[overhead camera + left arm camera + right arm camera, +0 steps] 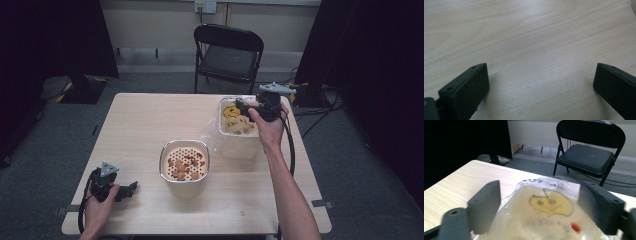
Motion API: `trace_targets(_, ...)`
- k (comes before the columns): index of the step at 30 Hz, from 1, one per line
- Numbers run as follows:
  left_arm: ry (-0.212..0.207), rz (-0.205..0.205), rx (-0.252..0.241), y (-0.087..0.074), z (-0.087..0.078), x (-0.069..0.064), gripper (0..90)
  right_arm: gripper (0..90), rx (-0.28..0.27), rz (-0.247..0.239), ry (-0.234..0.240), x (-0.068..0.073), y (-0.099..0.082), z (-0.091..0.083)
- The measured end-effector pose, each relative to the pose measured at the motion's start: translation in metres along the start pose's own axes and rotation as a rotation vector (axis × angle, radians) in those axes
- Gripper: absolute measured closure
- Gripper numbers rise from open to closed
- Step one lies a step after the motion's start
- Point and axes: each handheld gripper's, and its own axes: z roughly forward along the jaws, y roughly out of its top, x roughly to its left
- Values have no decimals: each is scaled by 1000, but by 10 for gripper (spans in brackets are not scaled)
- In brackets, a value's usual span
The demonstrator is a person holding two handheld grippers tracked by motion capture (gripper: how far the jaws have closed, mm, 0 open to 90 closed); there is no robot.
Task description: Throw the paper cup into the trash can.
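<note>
Bag [544, 207] of clear, crinkled plastic (yellow face print) lines a pale tub [239, 145] at the table's [150, 120] far right; one small red piece lies inside. Right gripper [243, 106] hovers over it, jaws apart, clamping nothing. Steel-rimmed rectangular bowl [184, 161] mid-table holds a perforated insert with red and tan bits. Left gripper [131, 188] rests near-left, jaws wide.

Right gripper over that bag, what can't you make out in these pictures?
- Right gripper, high view: hand and body cover the jaws.
- Bag, right gripper view: blurred print, unreadable; bottom edge cuts it off.
- Red bit in it: too blurred to identify.
- Bowl, high view: pieces too small to name.
</note>
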Motion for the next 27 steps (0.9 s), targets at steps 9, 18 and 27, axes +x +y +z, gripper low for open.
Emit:
trace_targets(9, 0, 0, 0, 0, 0, 0, 0, 160, 8, -27, 17, 5, -2, -6)
trace_targets(18, -1, -1, -1, 0, 0, 0, 0, 160, 15, -60, 20, 11, -16, -27)
trace_targets(27, -1, 0, 0, 0, 0, 0, 0, 159, 24, -115, 15, 19, -34, -58)
